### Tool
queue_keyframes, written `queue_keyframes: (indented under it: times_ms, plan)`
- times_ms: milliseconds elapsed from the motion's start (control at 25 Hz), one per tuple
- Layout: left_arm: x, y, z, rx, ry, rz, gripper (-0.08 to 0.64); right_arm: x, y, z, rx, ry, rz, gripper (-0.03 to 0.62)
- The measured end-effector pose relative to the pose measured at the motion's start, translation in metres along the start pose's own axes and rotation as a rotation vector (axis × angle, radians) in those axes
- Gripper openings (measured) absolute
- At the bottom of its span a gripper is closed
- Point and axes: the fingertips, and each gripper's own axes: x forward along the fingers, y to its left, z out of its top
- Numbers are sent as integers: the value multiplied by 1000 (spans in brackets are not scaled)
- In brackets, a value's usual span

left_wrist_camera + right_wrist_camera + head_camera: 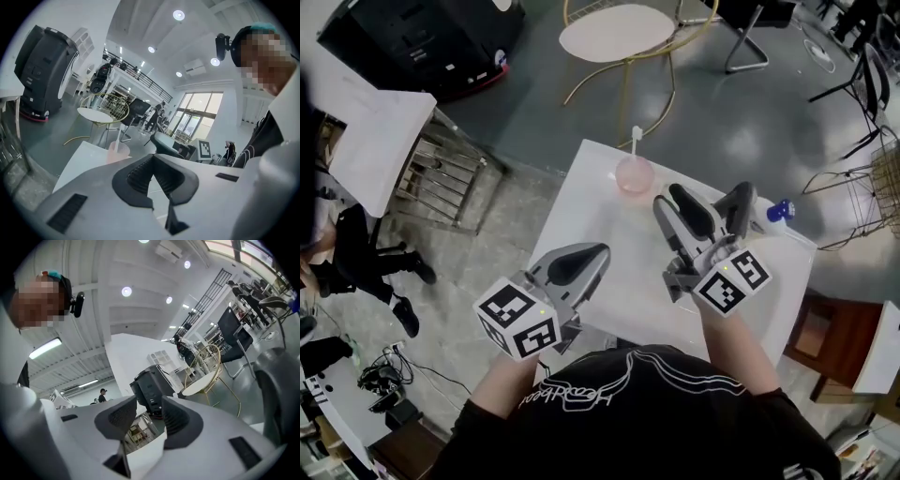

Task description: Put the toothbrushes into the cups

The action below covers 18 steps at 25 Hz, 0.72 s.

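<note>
Looking beyond the fingers (692,212), what is there?
— A pink cup (634,175) with a toothbrush (637,139) inside, ahead on the tabletop (581,220); a blue-capped bottle (779,211) at right.
And the fingers?
— Right gripper's (708,195) stand wide apart, empty; left gripper's (598,253) are closed, empty.

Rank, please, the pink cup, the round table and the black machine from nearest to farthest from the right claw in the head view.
1. Pink cup, up-left of the right claw.
2. Round table, beyond the cup.
3. Black machine, far upper left.
</note>
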Motion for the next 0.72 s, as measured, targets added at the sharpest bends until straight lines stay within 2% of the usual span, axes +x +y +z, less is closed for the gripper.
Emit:
queue_keyframes:
  times_ms: [120,280,560,720]
  plan:
    - [-10,-14,-3,10,-1,-17,5,-21,28,6,-2,6,34,136]
    - [-18,-40,-6,44,-9,-48,5,-52,62,11,-63,34,57,55]
    - [-40,-79,-10,81,-24,-86,5,-97,112,-6,-148,183,79,27]
    - [-49,-100,-17,103,-26,-103,5,-116,135,-14,-162,207,95,26]
